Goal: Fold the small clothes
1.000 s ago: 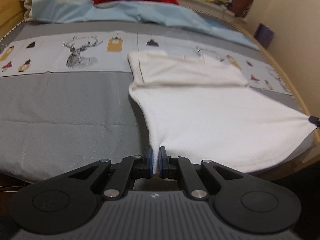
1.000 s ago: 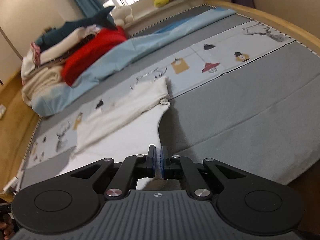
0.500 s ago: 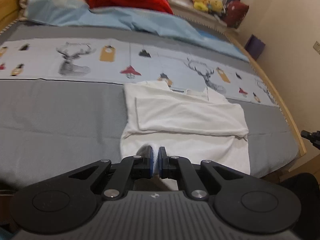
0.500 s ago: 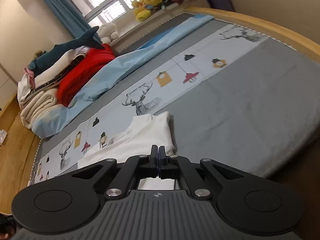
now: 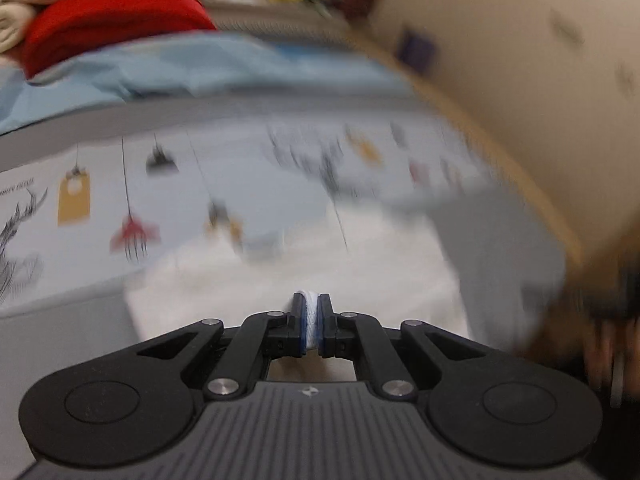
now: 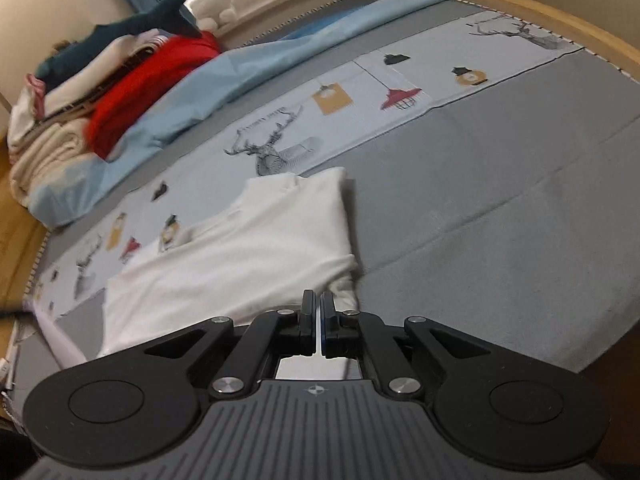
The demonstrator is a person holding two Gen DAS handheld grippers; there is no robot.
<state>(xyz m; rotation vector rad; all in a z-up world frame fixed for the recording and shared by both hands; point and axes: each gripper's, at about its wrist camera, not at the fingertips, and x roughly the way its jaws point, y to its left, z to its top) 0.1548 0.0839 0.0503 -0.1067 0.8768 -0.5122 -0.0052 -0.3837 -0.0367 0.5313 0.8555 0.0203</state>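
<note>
White cotton top (image 6: 248, 256) lies part-folded on the grey bed (image 6: 500, 216). Left tongs (image 5: 311, 312) pinch a wad of its hem; right tongs (image 6: 319, 312) are closed, cloth between them unclear. Risk: this fast carry drags the lower layer, skewing the fold.

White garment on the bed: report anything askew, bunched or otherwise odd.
Nothing is damaged or spilled. The white garment lies partly folded on the grey bedspread, with its near right corner bunched and puckered rather than flat. The left gripper pinches a wad of its fabric; that view is too blurred to judge the folds.
</note>
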